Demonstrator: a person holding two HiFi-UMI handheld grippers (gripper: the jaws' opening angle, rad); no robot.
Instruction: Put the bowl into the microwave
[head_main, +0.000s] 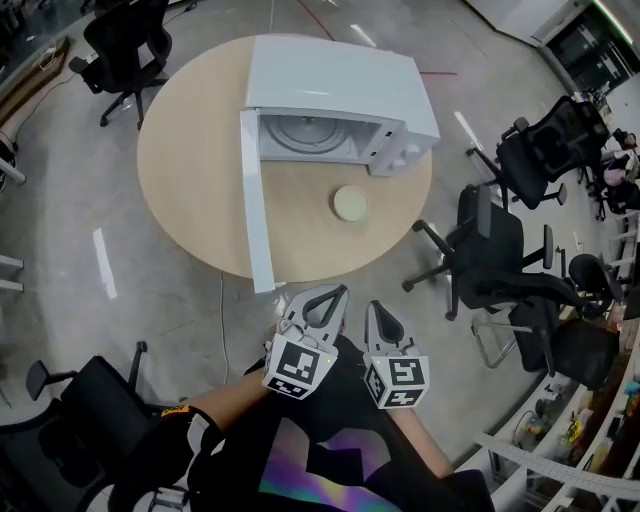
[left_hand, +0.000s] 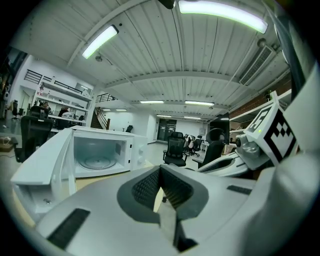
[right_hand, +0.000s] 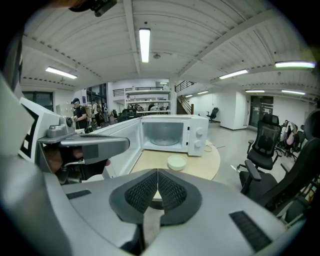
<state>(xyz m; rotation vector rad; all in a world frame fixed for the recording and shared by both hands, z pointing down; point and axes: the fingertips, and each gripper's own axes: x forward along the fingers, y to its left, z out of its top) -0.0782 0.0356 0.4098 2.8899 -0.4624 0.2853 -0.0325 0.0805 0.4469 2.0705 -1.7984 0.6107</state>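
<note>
Grey office floor (head_main: 70, 260), swivel chairs (head_main: 490, 250) round a wood counter (head_main: 190, 170). Nearest me: left tool (head_main: 338, 294) & right tool (head_main: 372, 308), both close to body, off the counter edge, jaws together on each, nothing in them. Next out: microwave door (head_main: 255, 200) stands open toward me. Risk, my guess: a left-side reach could clip that door; shallow bowl (head_main: 350, 203) may slip from a rim pinch. Bowl sits on counter just in front of microwave (head_main: 340, 90), right of door, well ahead of both tools.
</note>
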